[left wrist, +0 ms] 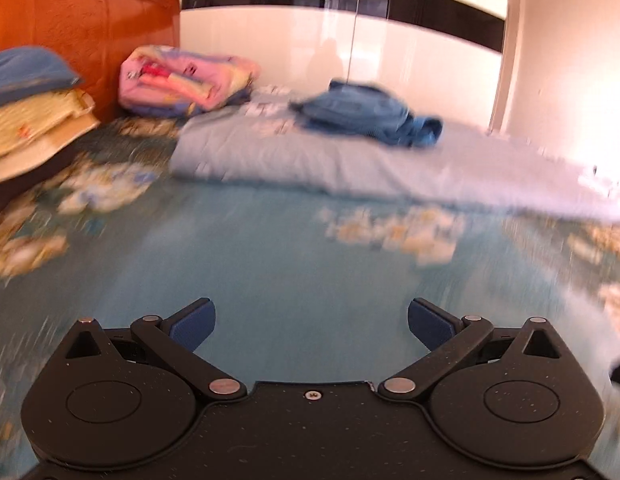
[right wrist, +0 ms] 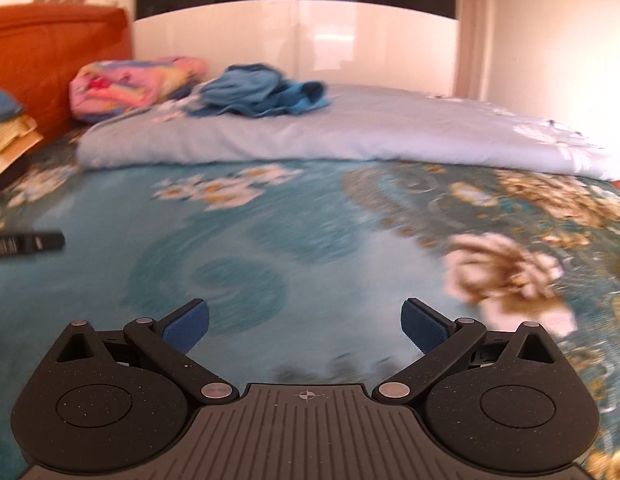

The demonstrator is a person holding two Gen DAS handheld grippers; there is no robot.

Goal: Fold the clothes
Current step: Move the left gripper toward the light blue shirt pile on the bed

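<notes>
Nearest to us, our left gripper point(left wrist: 312, 326) hangs low over the bed with its blue pads spread wide and nothing between them, and our right gripper point(right wrist: 305, 325) is the same: released, empty, above the teal flowered bedspread point(right wrist: 237, 248). In the right wrist view a dark bar at the left edge point(right wrist: 27, 243) is probably part of the other tool, though it is too blurred to be sure. Beyond the bare stretch of bedspread lies a pale blue quilt point(left wrist: 277, 152), folded flat across the bed, and on top of it, toward its far side, sits the crumpled blue garment point(left wrist: 370, 114), the piece we judge to be next for folding. It lies straight ahead and well apart from both grippers, a little right of centre for the left one and a little left of centre point(right wrist: 261, 90) for the right one, so it sits roughly between the two lines of sight and neither hand looks clearly nearer. Its heap runs mostly side to side, across our approach. Further back, a pink patterned bundle point(left wrist: 181, 80) rests against the orange headboard point(left wrist: 81, 20), with a stack of folded bedding point(left wrist: 29, 112) at the left and a glossy white wardrobe point(left wrist: 390, 48) behind everything.
</notes>
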